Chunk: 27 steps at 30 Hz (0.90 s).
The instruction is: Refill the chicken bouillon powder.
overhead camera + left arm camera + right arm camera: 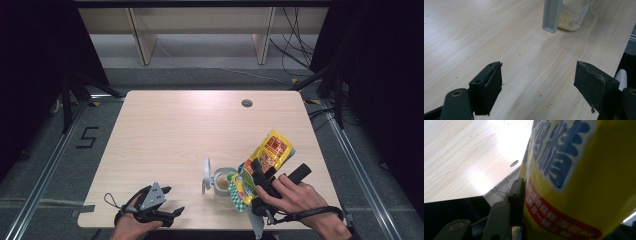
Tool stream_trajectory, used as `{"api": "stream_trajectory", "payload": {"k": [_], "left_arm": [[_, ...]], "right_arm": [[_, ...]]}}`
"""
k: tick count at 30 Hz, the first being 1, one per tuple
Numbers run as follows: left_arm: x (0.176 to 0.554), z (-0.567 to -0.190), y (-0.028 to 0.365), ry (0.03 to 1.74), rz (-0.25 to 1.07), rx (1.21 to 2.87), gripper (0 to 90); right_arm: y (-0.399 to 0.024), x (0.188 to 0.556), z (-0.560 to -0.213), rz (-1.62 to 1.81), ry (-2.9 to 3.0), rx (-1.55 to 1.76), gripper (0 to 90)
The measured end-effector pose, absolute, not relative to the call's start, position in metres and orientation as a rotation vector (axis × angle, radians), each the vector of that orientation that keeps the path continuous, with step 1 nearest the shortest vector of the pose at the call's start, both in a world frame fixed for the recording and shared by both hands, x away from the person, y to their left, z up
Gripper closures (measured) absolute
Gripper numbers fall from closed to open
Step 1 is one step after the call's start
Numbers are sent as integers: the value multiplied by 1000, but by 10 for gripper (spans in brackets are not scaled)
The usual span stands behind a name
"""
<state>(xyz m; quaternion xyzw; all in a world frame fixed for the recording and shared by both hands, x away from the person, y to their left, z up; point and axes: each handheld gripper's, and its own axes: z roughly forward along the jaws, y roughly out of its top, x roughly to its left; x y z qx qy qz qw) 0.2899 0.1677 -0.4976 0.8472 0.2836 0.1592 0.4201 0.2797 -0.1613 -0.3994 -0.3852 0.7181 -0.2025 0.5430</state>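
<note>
You work at a pale wood-grain table with a round cable hole near its far edge. Around it the floor is grey carpet, with black stands and cables at the sides, light wooden shelving across the back, and a "5" taped on the floor to your left.

Your right gripper sits near the table's front right and clamps a yellow pouch, tilted so its green-checked end hangs over the mouth of a clear jar. The jar stands just left of that gripper, its grey lid flipped open to the left. Your left gripper rests low at the front left edge, well apart from the jar, its jaws spread wide with nothing between them.

The left gripper view gives what the high view cannot: pale crumbs scattered on the wood and a beige powdery layer in the jar's bottom, behind the hanging lid. The right gripper view shows the pouch up close, one black pad pressed against its side, with blue and red printed characters too cropped to read.
</note>
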Motion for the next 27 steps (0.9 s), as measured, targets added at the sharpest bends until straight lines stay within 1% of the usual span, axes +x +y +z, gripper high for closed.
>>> {"api": "stream_trajectory", "payload": {"k": [27], "left_arm": [[290, -497, 168, 710, 402, 2123, 217]], "right_arm": [[-161, 279, -399, -482, 1709, -918, 604]]}}
